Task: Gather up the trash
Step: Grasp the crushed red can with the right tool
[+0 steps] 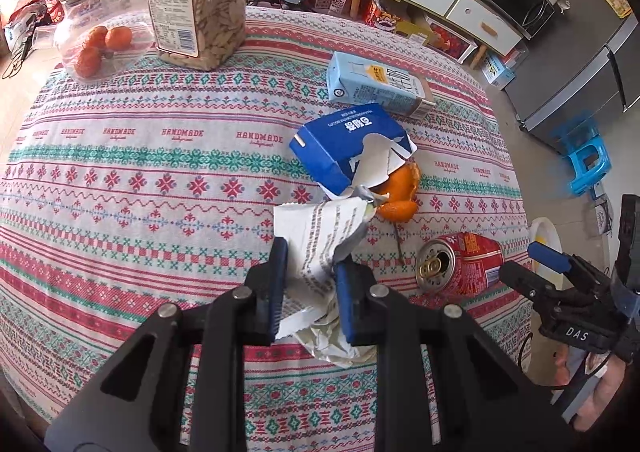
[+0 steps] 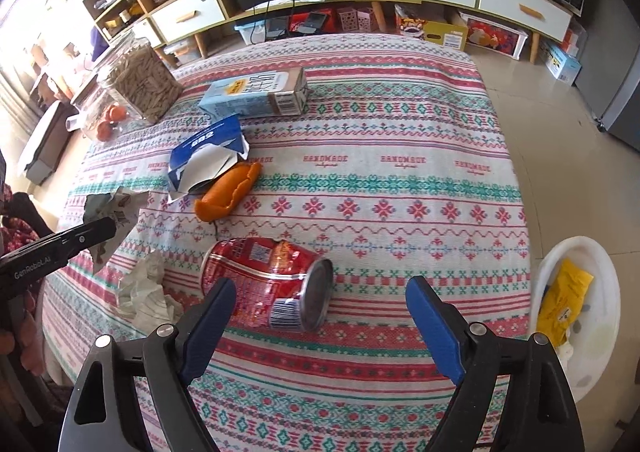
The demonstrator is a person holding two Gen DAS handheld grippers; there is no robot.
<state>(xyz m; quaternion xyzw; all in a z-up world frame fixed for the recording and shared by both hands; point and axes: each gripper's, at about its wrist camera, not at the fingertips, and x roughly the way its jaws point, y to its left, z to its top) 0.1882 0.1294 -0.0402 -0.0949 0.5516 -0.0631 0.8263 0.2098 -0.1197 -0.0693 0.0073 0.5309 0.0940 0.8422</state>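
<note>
My left gripper (image 1: 312,280) is shut on a crumpled printed paper wrapper (image 1: 320,232), held a little above the patterned tablecloth (image 1: 140,180). A second crumpled paper (image 1: 336,348) lies under it on the cloth. A dented red can (image 2: 268,284) lies on its side just ahead of my right gripper (image 2: 320,292), which is open with nothing touching its pads. Beyond the can are an orange peel (image 2: 228,192), a torn dark blue carton (image 2: 208,156) and a light blue carton (image 2: 256,92). In the right wrist view the left gripper (image 2: 104,230) shows at the left edge with its paper (image 2: 116,208).
A white bin (image 2: 576,252) holding a yellow wrapper (image 2: 564,300) stands off the table's right edge. A jar of seeds (image 1: 200,4) and a jar of tangerines (image 1: 96,28) stand at the far left. Cabinets and a blue stool (image 1: 588,164) lie beyond.
</note>
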